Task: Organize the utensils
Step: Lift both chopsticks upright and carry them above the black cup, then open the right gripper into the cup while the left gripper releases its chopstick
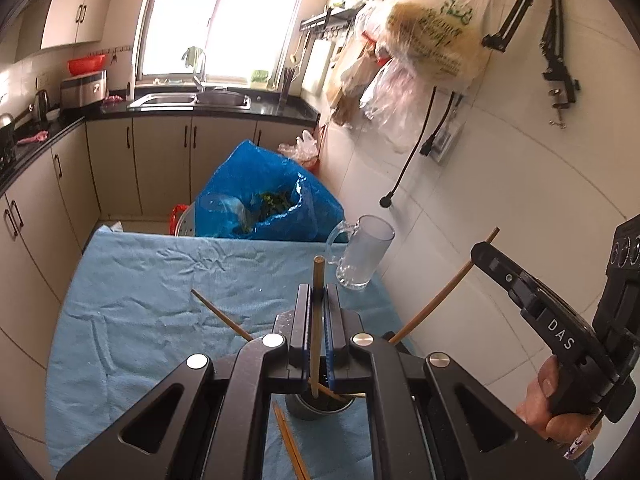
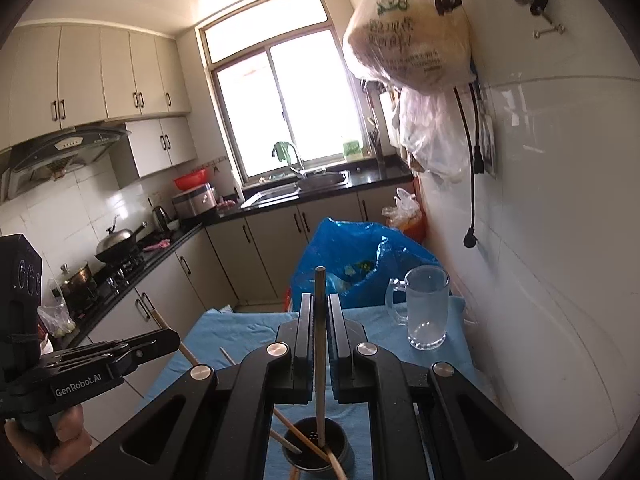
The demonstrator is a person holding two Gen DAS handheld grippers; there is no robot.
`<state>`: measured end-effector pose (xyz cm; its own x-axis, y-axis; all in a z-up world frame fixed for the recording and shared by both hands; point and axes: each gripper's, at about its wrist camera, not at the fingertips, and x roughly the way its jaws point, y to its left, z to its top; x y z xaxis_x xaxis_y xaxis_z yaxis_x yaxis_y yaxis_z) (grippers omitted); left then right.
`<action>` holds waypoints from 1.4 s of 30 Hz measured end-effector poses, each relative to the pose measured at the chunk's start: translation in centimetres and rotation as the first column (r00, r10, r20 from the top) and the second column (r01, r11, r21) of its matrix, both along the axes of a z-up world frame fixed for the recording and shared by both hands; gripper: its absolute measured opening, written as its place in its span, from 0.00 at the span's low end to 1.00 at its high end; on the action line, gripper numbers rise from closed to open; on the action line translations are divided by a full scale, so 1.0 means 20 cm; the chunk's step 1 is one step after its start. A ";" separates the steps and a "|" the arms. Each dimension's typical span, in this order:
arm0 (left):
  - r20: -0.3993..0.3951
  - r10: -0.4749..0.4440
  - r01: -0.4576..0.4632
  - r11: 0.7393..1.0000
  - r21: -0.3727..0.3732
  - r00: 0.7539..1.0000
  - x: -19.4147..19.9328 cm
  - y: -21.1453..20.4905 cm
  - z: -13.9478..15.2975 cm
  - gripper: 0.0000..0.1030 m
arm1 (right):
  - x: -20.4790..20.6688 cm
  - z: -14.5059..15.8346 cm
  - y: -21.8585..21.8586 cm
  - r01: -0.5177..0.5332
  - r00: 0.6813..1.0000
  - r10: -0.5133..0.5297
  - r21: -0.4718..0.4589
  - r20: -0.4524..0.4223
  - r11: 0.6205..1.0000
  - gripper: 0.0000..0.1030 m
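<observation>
Clamping one chopstick each, left gripper (image 1: 318, 296) and right gripper (image 2: 320, 308) hover above holder (image 2: 318, 446); loose chopsticks (image 1: 290, 442) remain on tabletop (image 1: 140, 280).

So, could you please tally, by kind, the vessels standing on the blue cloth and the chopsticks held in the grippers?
Held chopsticks: 2 (left chopstick in the left gripper, right chopstick in the right gripper)
Glass mug: 1
Metal holder: 1
Total: 4
</observation>
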<state>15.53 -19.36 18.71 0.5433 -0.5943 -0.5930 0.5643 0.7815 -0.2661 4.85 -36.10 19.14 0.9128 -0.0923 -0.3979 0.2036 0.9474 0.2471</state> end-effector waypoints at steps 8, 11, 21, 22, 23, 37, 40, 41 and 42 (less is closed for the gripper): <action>-0.058 -0.002 0.003 0.999 0.033 0.998 0.09 -0.06 -0.19 0.05 | 0.14 -0.17 -0.04 -0.024 0.994 0.025 0.004 -0.102 1.000 0.07; -0.068 -0.002 0.004 0.999 0.035 0.998 0.11 -0.07 -0.23 0.06 | 0.18 -0.22 -0.04 -0.039 0.990 0.039 0.006 -0.136 0.999 0.18; -0.067 -0.003 0.005 1.000 0.031 0.998 0.10 -0.05 -0.22 0.16 | 0.15 -0.24 -0.06 -0.037 0.992 0.041 0.034 -0.119 0.999 0.27; -0.065 -0.004 0.006 1.000 0.030 0.998 0.09 -0.04 -0.21 0.16 | 0.14 -0.23 -0.07 -0.035 0.992 0.039 0.036 -0.117 0.999 0.27; -0.064 -0.005 0.007 1.000 0.029 0.998 0.09 -0.03 -0.21 0.16 | 0.13 -0.23 -0.07 -0.031 0.993 0.035 0.036 -0.115 0.999 0.27; -0.047 0.046 -0.046 0.999 0.006 0.998 -0.06 0.29 -0.23 0.23 | -0.34 -0.15 -0.06 -0.005 1.000 0.004 0.076 0.016 0.997 0.27; -0.039 0.078 -0.077 0.997 0.018 0.996 -0.11 0.41 -0.28 0.23 | -0.45 -0.22 0.00 -0.026 1.000 0.025 0.086 0.011 0.996 0.28; -0.049 0.087 -0.086 0.996 0.017 0.995 -0.14 0.46 -0.32 0.23 | -0.49 -0.27 0.03 -0.041 0.999 0.041 0.094 0.000 0.995 0.28; -0.060 0.093 -0.092 0.996 0.019 0.994 -0.15 0.49 -0.35 0.24 | -0.50 -0.31 0.05 -0.047 0.999 0.048 0.099 -0.011 0.994 0.28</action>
